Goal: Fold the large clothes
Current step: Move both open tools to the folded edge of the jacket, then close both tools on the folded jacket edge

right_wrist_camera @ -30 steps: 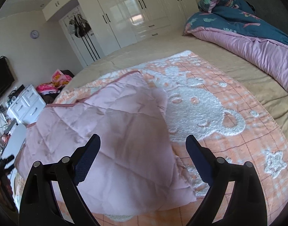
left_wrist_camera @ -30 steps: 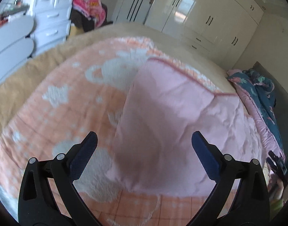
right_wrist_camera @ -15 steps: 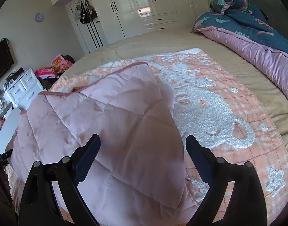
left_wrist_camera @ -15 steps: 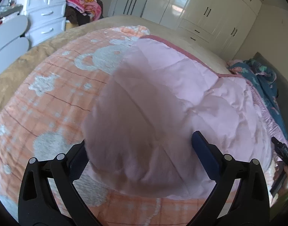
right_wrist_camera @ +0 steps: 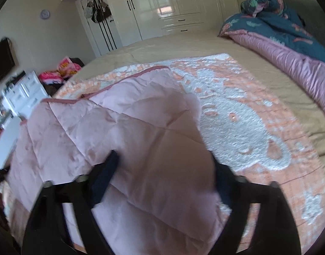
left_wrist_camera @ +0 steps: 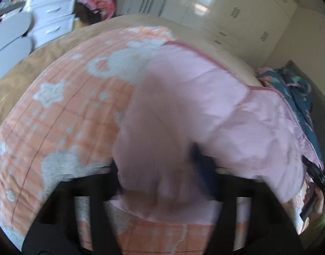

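The bed (right_wrist_camera: 183, 42) fills everything ahead of both my grippers, with the orange patterned blanket (right_wrist_camera: 237, 114) spread flat on it, I think as a work surface. On that blanket, directly under and in front of both tools, lies the pink quilt (right_wrist_camera: 141, 131), already doubled over, its near corners pointing back at me. My right gripper (right_wrist_camera: 164, 178) straddles one near corner: the fabric is between the jaws, which are closing but, as far as I see, not yet pinching. My left gripper (left_wrist_camera: 160, 176) is closing on the other near corner (this view is badly smeared), and the quilt bulges up between its fingers; whether the pads already bite, I cannot tell. Two corners taken together should let me lift an even edge for the next fold.
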`<state>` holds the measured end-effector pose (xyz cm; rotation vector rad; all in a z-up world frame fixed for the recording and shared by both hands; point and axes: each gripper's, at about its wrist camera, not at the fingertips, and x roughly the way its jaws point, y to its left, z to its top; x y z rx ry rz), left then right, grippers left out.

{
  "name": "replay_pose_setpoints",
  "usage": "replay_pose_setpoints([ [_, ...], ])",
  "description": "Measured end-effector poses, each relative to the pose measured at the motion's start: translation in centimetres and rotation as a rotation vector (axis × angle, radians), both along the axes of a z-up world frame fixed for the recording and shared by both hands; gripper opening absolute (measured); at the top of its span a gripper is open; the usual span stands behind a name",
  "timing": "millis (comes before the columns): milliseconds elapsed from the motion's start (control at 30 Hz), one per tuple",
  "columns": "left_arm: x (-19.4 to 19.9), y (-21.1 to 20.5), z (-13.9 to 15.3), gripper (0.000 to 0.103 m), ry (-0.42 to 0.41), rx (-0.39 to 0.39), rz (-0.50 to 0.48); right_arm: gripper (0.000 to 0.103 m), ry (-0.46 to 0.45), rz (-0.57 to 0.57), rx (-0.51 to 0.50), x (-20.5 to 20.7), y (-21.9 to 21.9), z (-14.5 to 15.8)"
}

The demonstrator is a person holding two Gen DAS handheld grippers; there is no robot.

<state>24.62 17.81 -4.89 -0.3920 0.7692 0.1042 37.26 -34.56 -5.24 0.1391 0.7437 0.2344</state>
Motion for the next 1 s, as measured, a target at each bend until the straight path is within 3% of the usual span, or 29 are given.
replay_pose_setpoints([
  [33, 0.0, -0.8, 0.5, 0.02, -0.005, 0.065, 0.0, 0.044, -0.008, -0.011, -0.021, -0.1, 0.0, 0.2],
  [67, 0.0, -1.5, 1.0, 0.019, -0.017, 0.116, -0.005, 0.035, -0.012, -0.014, -0.018, -0.2, -0.2, 0.3],
  [100, 0.1, -2.0, 1.4, 0.017, -0.027, 0.143, -0.006, 0.02, -0.019, -0.018, 0.009, -0.3, -0.7, 0.7],
  [133, 0.2, -2.3, 2.0, 0.015, -0.041, 0.163, -0.006, 0.018, -0.027, -0.022, 0.023, -0.5, -1.0, 0.9],
  [300, 1.8, -2.8, 5.6, 0.013, -0.153, 0.154, -0.014, 0.013, -0.124, -0.05, 0.038, -1.5, -1.7, 3.4],
  [500, 6.1, -3.3, 6.9, 0.013, -0.183, 0.184, -0.018, 0.012, -0.174, -0.075, 0.026, -0.5, -2.1, 4.9],
  [667, 9.8, -3.4, 5.7, 0.012, -0.148, 0.205, 0.007, 0.012, -0.16, -0.092, 0.01, 0.9, -2.5, 4.0],
  [1000, 12.4, -2.5, 2.0, 0.013, -0.06, 0.199, 0.024, 0.012, -0.078, -0.13, -0.033, 4.9, -1.5, -0.2],
])
